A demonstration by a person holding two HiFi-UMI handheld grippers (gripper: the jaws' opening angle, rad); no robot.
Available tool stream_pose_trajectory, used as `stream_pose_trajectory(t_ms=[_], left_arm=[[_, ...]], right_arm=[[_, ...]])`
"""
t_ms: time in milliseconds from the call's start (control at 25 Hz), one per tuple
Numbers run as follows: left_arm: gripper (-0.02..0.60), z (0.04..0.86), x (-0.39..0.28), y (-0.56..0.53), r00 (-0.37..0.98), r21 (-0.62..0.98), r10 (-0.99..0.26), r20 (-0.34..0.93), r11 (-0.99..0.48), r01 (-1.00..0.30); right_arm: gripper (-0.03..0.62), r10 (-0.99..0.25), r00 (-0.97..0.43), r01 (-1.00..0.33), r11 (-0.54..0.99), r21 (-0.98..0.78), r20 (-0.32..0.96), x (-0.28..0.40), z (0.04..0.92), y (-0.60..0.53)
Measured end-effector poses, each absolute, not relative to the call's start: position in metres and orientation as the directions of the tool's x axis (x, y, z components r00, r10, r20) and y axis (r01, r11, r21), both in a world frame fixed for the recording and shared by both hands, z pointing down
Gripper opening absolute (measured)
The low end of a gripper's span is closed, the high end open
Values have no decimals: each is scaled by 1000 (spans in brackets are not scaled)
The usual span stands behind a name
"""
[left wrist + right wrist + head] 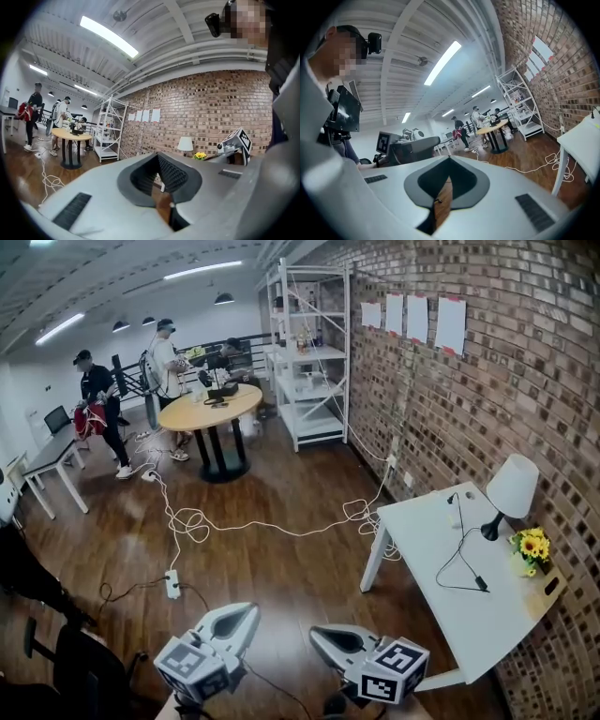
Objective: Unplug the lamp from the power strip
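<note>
A lamp [511, 488] with a white shade stands on the white table [441, 615] by the brick wall. Its black cord [459, 563] trails over the tabletop to a small black end piece [481, 584]. A white power strip [455, 512] lies near the table's far edge. Both grippers hang low in the head view, well short of the table. My left gripper [249, 613] is shut and empty, and so is my right gripper [319, 635]. The left gripper view looks past its closed jaws [164, 187] to the lamp [186, 144] far off. The right gripper [447, 180] points into the room.
Yellow flowers [530, 549] stand beside the lamp. A second power strip [172, 583] and a long white cable [281, 526] lie on the wood floor. Farther back are a round table [208, 409], white shelves [314, 352] and several people.
</note>
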State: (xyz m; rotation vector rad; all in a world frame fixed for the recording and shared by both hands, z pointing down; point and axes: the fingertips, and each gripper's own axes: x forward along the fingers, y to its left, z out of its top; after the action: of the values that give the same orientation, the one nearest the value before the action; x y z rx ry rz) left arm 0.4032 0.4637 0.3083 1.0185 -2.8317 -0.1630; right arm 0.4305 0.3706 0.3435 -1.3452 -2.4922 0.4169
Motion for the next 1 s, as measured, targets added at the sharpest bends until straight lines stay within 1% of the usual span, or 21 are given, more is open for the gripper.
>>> stream_pose_trajectory(t_ms=[160, 360, 560, 680, 800, 1000], left_arm=[[20, 306, 380, 435, -757, 104, -643, 116, 766, -635], [20, 300, 348, 397, -762, 64, -634, 134, 773, -632], [20, 284, 324, 350, -771, 88, -632, 83, 775, -626], [20, 287, 311, 331, -774, 89, -625, 98, 780, -619], [20, 295, 297, 322, -778, 66, -617, 119, 787, -614], [20, 300, 284, 315, -782, 98, -610, 126, 792, -602]], right_arm=[[-12, 850, -518, 776, 515, -363, 98, 406, 340, 348], [-12, 847, -518, 799, 530, -283, 123, 377, 338, 309], [-12, 852, -511, 809, 522, -269, 116, 358, 338, 269], [-12, 848, -521, 810, 527, -257, 95, 344, 335, 250], [-12, 840, -537, 817, 542, -198, 81, 328, 330, 239], [-12, 847, -522, 834, 532, -146, 99, 316, 328, 234]])
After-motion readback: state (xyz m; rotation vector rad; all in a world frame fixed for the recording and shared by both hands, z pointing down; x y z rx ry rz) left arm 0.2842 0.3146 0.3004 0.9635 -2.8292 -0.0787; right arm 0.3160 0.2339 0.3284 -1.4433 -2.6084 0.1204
